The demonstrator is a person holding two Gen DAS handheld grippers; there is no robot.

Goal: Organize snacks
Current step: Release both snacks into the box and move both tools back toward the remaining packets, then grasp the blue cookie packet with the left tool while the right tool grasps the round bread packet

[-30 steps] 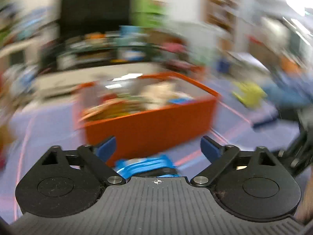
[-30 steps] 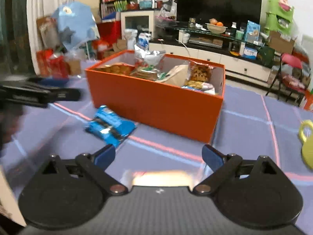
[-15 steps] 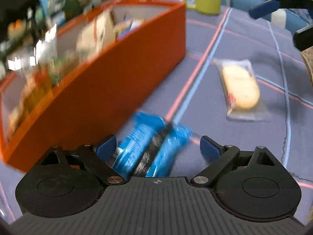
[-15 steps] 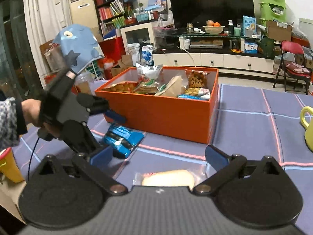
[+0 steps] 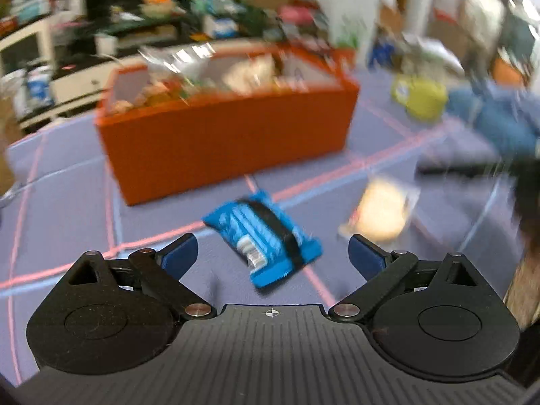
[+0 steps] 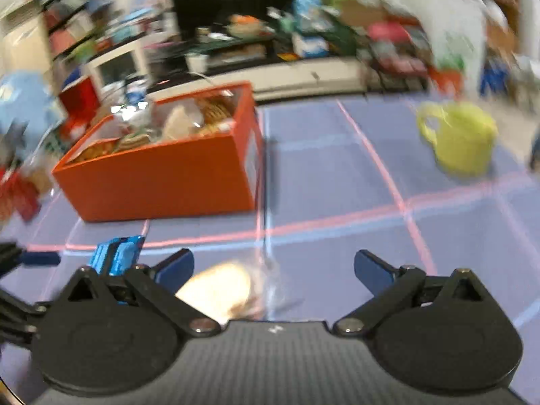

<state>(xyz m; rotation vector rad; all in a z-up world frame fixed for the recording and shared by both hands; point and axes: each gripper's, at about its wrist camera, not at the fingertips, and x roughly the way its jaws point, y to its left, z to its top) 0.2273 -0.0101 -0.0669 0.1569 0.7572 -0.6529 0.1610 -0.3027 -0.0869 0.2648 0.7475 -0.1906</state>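
The left claw (image 5: 272,256) is opening, the blue snack packet (image 5: 263,236) lying between its spread fingers, untouched. The right claw (image 6: 274,266) stands spread over the bread packet (image 6: 219,292) at lower centre.

Heavy motion blur both views (fisheye-bent edges), indoor light

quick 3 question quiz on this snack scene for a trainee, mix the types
1. True or false: the blue packet lies inside the orange box.
2. Which snack lies in front of the right gripper? A) bread packet B) blue packet C) green mug
3. Fill in: the left gripper has jaws that are ____ around the blue packet, not pressing it.

Key: 1 false, it lies on the cloth in front of the box. 2 A. 3 opening.
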